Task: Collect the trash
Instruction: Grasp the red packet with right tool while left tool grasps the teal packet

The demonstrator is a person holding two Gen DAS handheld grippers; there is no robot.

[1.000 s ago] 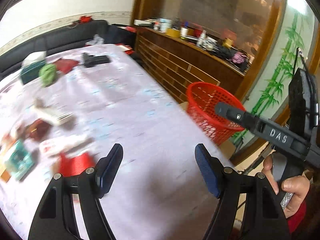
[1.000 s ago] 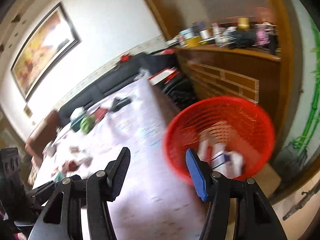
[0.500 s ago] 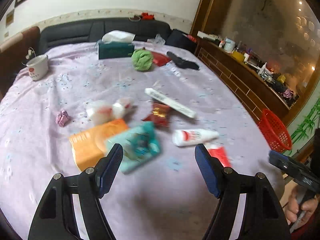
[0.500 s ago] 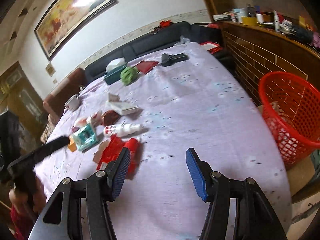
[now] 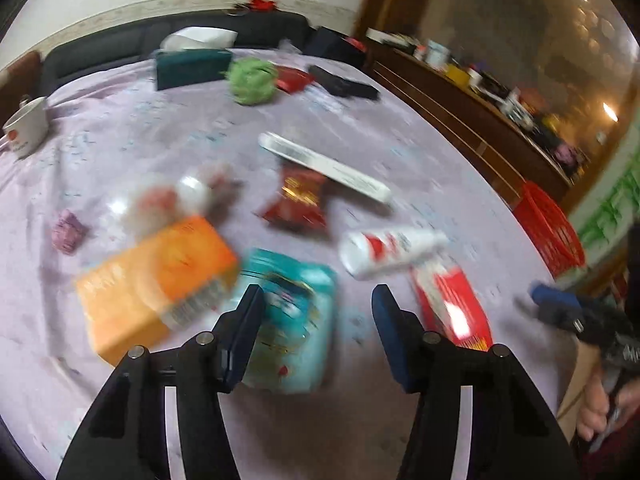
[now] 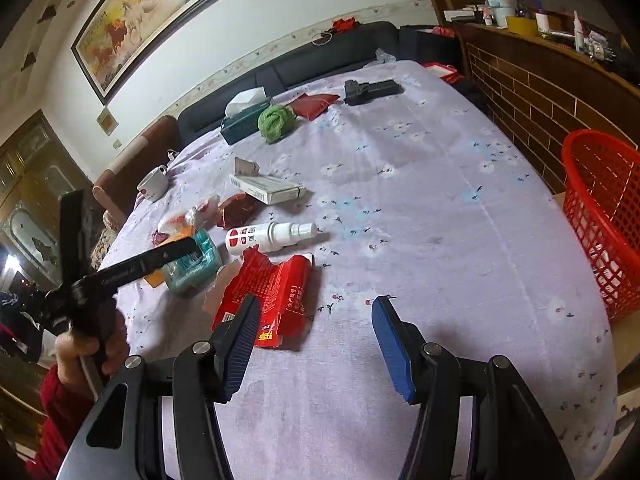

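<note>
The task looks well short of done: most of the litter lies on the table under the lilac flowered cloth (image 6: 420,208), and the red plastic mesh basket (image 6: 600,216) beside the table's far-right edge shows only a little white and red at its bottom, too small to identify. The left gripper (image 5: 318,312) hovers over a teal plastic packet (image 5: 292,320); its jaws are closing, the packet lies partly between them, and the pads do not press on it. Touching that packet's left side is an orange cardboard box (image 5: 160,284). The right gripper (image 6: 312,320) stands open and empty above a torn red cardboard carton (image 6: 272,296), whose near end sits just by the left finger. Beyond lie a white spray bottle with red label (image 6: 268,236), a dark red foil wrapper (image 6: 236,210), a long white box (image 6: 268,190) and a small purple crumpled wad (image 5: 68,232). At least 6 pieces appear left to carry across. The mug (image 6: 154,184), tissue box (image 6: 244,120) and green cloth (image 6: 276,120) may not be trash.
</note>
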